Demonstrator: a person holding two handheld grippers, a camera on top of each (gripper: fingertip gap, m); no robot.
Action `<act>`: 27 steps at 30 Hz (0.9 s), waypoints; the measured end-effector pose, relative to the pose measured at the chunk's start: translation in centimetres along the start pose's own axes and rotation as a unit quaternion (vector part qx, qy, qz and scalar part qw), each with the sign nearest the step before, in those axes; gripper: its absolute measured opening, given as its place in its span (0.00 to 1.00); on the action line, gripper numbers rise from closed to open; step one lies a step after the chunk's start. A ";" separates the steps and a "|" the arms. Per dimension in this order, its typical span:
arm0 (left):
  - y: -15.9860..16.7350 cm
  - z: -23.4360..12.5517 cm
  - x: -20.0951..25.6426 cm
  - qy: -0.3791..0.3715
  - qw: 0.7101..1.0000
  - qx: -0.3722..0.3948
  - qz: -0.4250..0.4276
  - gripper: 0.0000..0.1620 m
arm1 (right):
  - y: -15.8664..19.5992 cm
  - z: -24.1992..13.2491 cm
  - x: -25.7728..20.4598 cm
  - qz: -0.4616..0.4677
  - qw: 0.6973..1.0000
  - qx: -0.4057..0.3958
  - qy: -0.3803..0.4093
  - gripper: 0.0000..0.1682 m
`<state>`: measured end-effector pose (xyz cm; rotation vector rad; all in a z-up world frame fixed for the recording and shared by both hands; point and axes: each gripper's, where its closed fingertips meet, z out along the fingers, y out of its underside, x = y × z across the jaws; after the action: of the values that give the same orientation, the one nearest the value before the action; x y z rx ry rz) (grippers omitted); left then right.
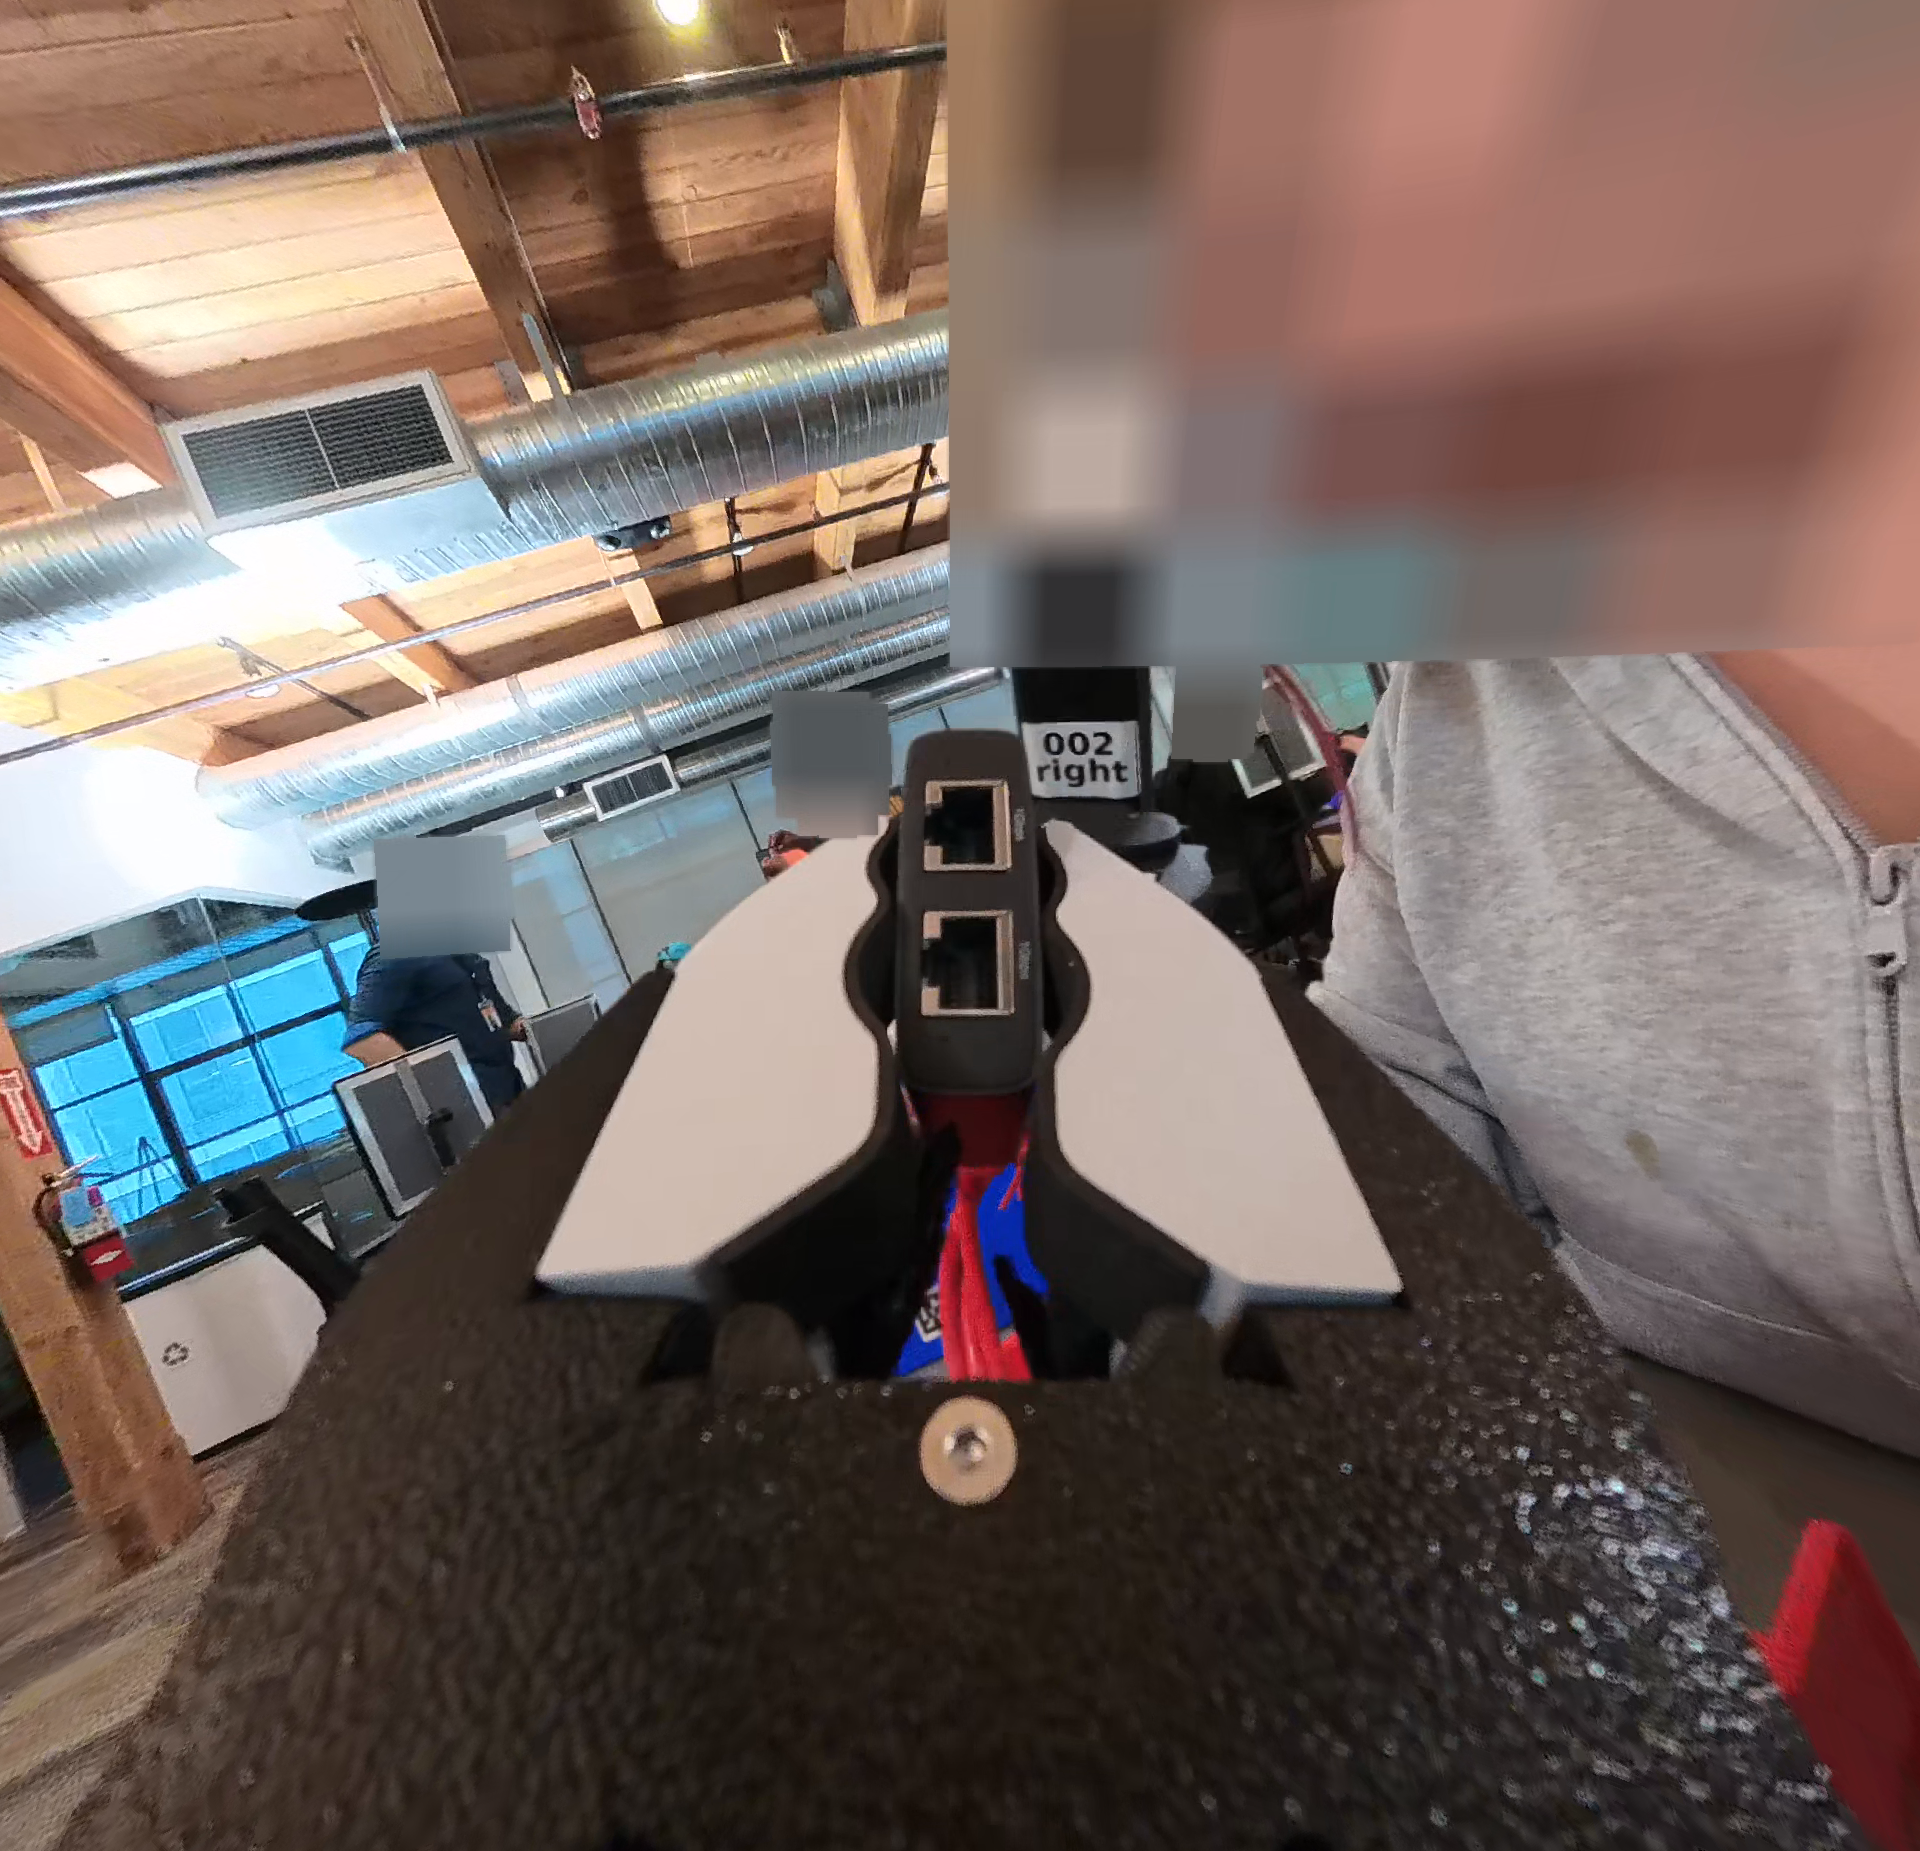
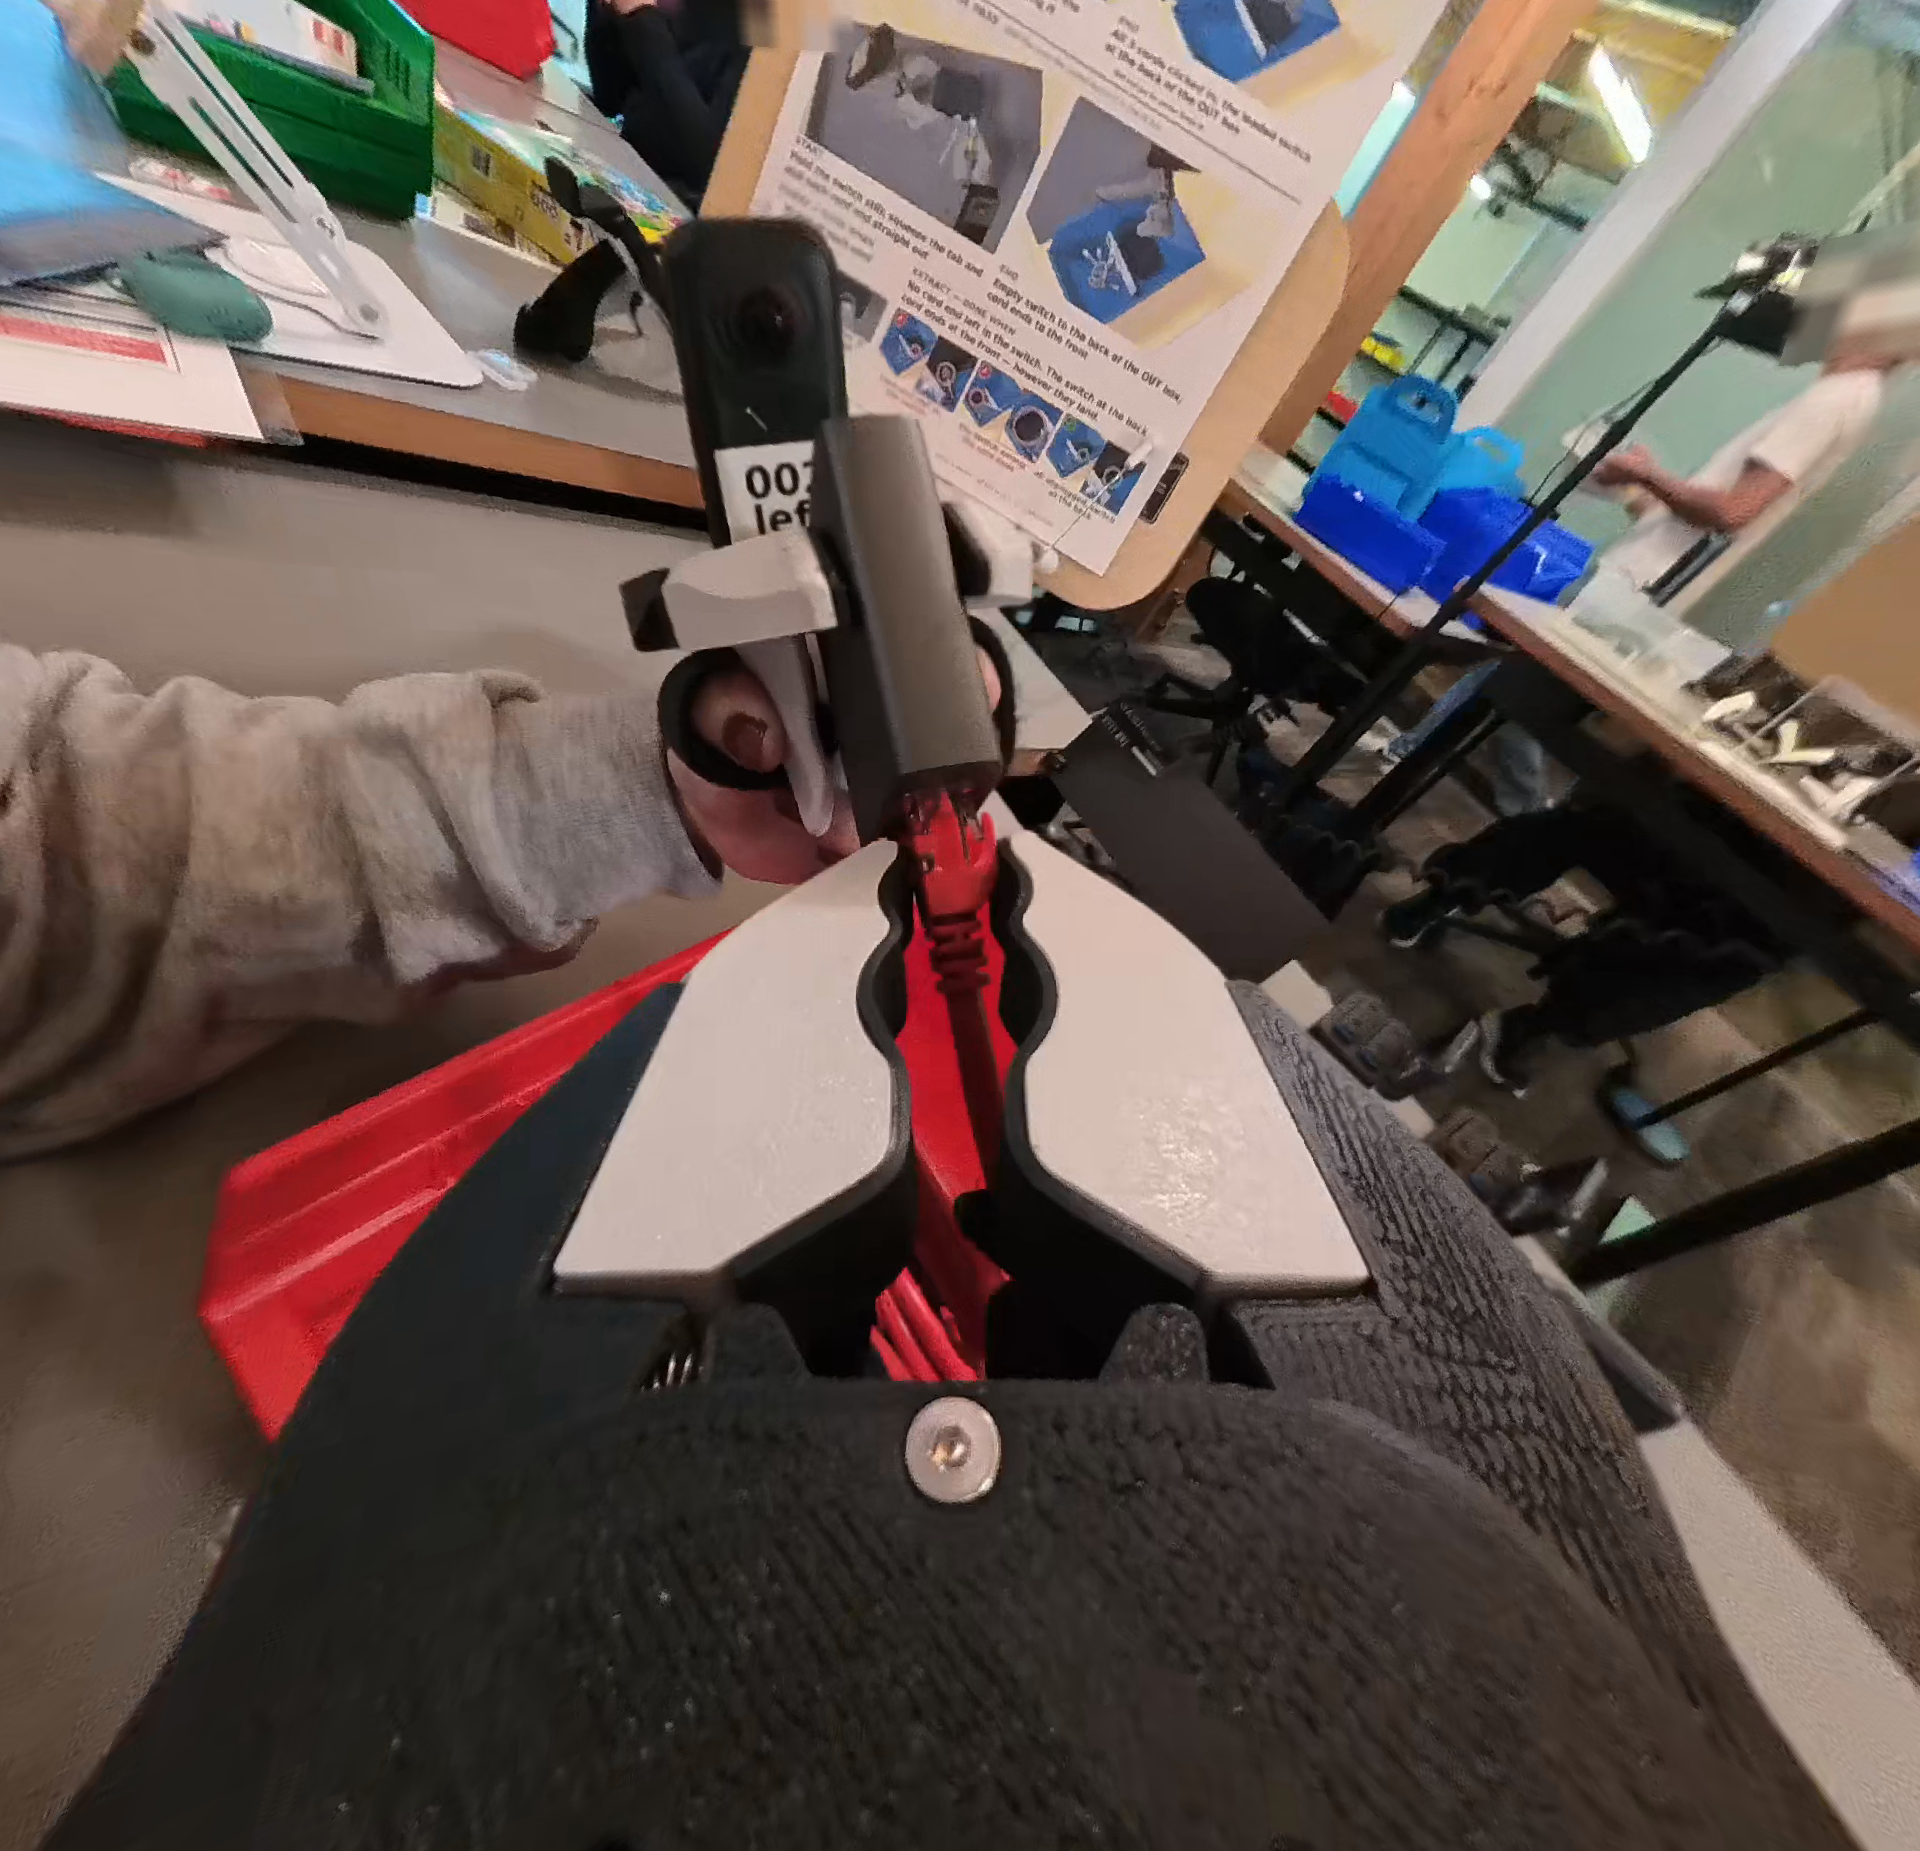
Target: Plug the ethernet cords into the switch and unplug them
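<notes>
Right fingers [image 2: 951, 928] clamped on red cable [image 2: 961, 980] — left fingers [image 1: 961, 928] upturned, gripping black adapter [image 1: 966, 918].

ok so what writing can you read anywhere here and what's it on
Wording withheld; bearers only.
White label behind the left gripper, shut on the black box.
White tag on the black camera stick.
Poster: printed text.
Red wall sign: too small.
Red cable in the right gripper: none.

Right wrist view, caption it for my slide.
Right claw shut on red network cable plugged into small black box held by left claw.
</notes>
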<state>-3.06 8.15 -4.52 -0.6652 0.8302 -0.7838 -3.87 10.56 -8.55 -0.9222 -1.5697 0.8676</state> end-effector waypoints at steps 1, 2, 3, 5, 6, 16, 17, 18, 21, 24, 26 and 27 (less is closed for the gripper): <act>0.1 0.0 -0.1 -0.005 1.000 -0.001 0.003 0.13 | 0.1 0.0 0.1 0.014 1.000 -0.002 -0.001 0.07; 0.1 0.0 -0.2 -0.008 1.000 -0.003 0.003 0.13 | 0.2 0.1 0.2 0.026 1.000 -0.003 -0.003 0.07; 0.2 0.0 -0.3 -0.010 1.000 -0.003 0.002 0.13 | 0.2 0.1 0.3 0.027 1.000 -0.003 -0.001 0.07; 0.2 -0.1 -0.4 -0.011 1.000 0.005 0.003 0.13 | 0.3 0.2 0.4 0.006 1.000 -0.018 0.022 0.08; 0.0 -0.1 -0.2 -0.007 1.000 0.013 0.002 0.13 | 0.2 0.1 0.3 -0.014 0.999 -0.024 0.036 0.08; -2.5 -0.7 0.8 0.028 0.999 0.029 -0.020 0.12 | -0.6 -0.3 -1.4 -0.041 0.998 0.018 -0.038 0.13; -2.7 -0.9 0.8 0.029 0.999 0.030 -0.020 0.13 | -0.7 -0.5 -1.5 -0.036 0.998 0.026 -0.046 0.12; -2.9 -1.0 0.8 0.028 0.999 0.029 -0.019 0.13 | -0.9 -0.5 -1.6 -0.031 0.998 0.036 -0.052 0.07; -3.0 -1.1 0.9 0.032 0.999 0.032 -0.025 0.13 | -1.2 -0.6 -1.8 -0.034 0.996 0.049 -0.059 0.04; -2.8 -1.1 0.8 0.033 0.998 0.031 -0.032 0.13 | -1.3 -0.7 -1.9 -0.044 0.996 0.044 -0.056 0.03; -2.7 -1.0 0.9 0.032 0.999 0.033 -0.027 0.13 | -1.3 -0.8 -1.8 -0.050 0.997 0.038 -0.047 0.03; -2.6 -0.8 0.7 0.022 0.999 0.028 -0.022 0.13 | -1.2 -0.8 -1.3 -0.056 0.997 0.032 -0.032 0.03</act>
<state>-4.28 6.00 -3.25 -0.6191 0.8324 -0.8608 -3.00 8.95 -7.93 -0.7601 -1.6238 0.8696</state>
